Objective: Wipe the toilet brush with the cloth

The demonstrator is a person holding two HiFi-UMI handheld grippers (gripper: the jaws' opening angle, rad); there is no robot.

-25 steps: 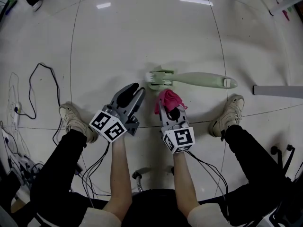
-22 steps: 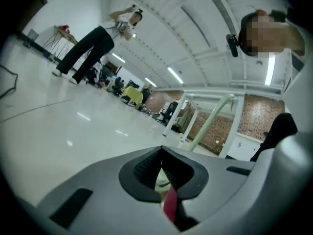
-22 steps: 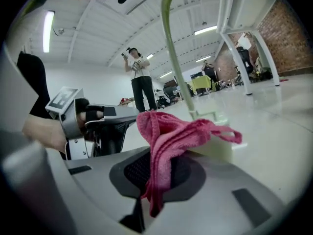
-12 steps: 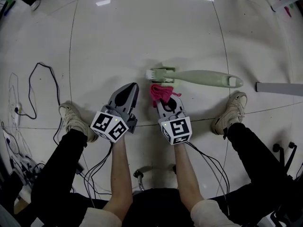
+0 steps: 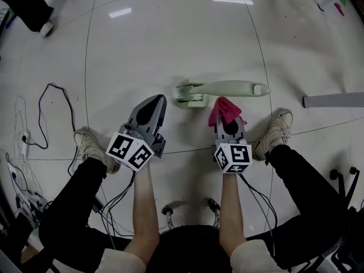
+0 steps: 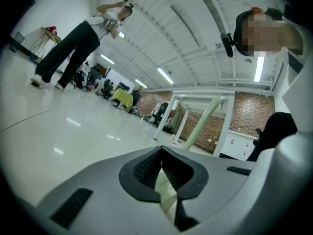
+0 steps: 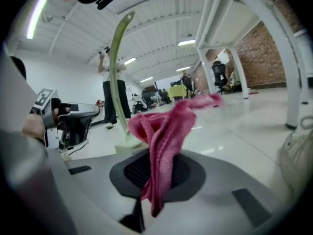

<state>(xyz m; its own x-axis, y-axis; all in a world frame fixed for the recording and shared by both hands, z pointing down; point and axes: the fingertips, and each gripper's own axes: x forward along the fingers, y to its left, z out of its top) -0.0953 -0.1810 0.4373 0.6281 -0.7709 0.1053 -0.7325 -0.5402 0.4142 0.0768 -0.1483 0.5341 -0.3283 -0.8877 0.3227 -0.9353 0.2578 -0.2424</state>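
- Left gripper [image 5: 156,100]: held low over the floor [image 5: 170,33] between the person's knees. Its own view shows the jaws pressed together at the tips [image 6: 160,161], pinching nothing.
- Right gripper [image 5: 228,123]: held beside the left one and apart from it. Its jaws are clamped on a pink cloth [image 5: 224,110].
- Cloth: in the right gripper view [image 7: 151,177], the cloth [image 7: 164,131] rises in folds from between the pads, and a loose end trails to the right.
- Brush [image 5: 227,89]: pale green and lying flat on the floor just beyond both grippers.
  - The head sits at the head view's left, ahead of the left gripper's tip and a little to its right. The handle runs off to the right.
  - The cloth's far edge comes close to the handle's middle. Contact cannot be told.
  - In the right gripper view the brush [image 7: 113,62] stands behind the cloth, left of it.
- Shoes: the left shoe [image 5: 91,144] and right shoe [image 5: 276,131] flank the grippers.
- Farther off: a black cable [image 5: 48,112] lies at the left and a grey bar [image 5: 333,100] at the right.
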